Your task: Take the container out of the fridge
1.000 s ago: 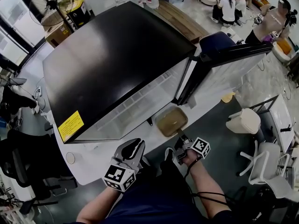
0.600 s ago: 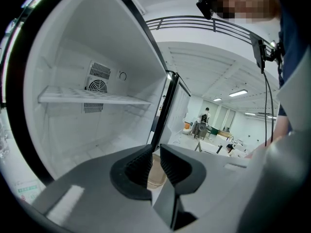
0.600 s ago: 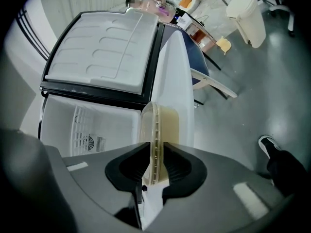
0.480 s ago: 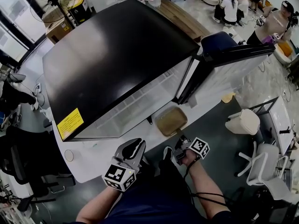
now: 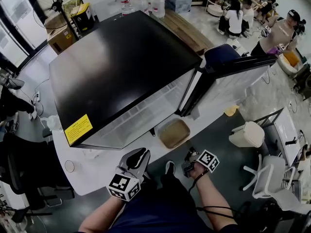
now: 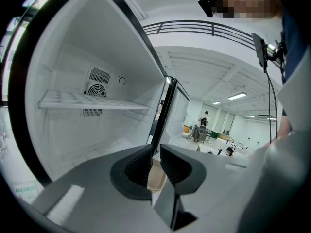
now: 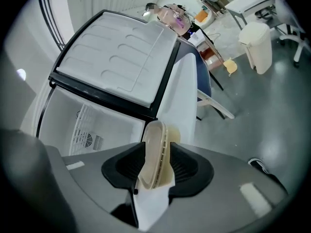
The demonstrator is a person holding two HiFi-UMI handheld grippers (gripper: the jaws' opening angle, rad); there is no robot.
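Container [image 5: 175, 132] lies on our white counter [image 5: 97, 165] by the open fridge [image 5: 121, 57], loose between our right gripper's [image 7: 158, 146] just-opened jaws; our left gripper's [image 6: 156, 149] jaws are barely apart, empty.

Two grippers are counted: the left hand-held gripper [image 5: 140, 153] and the right hand-held gripper [image 5: 192, 153]. One fridge [image 5: 121, 67] is seen ahead of them, with one open door [image 5: 233, 64], one wire shelf [image 6: 92, 101] inside and one yellow sticker [image 5: 77, 129]. One container [image 5: 174, 132] is found just ahead of the right hand-held gripper, on one table [image 5: 97, 165]. One white bin [image 5: 247, 134] is seen to its right, and one standing fan [image 5: 53, 4] far ahead of the left hand-held gripper
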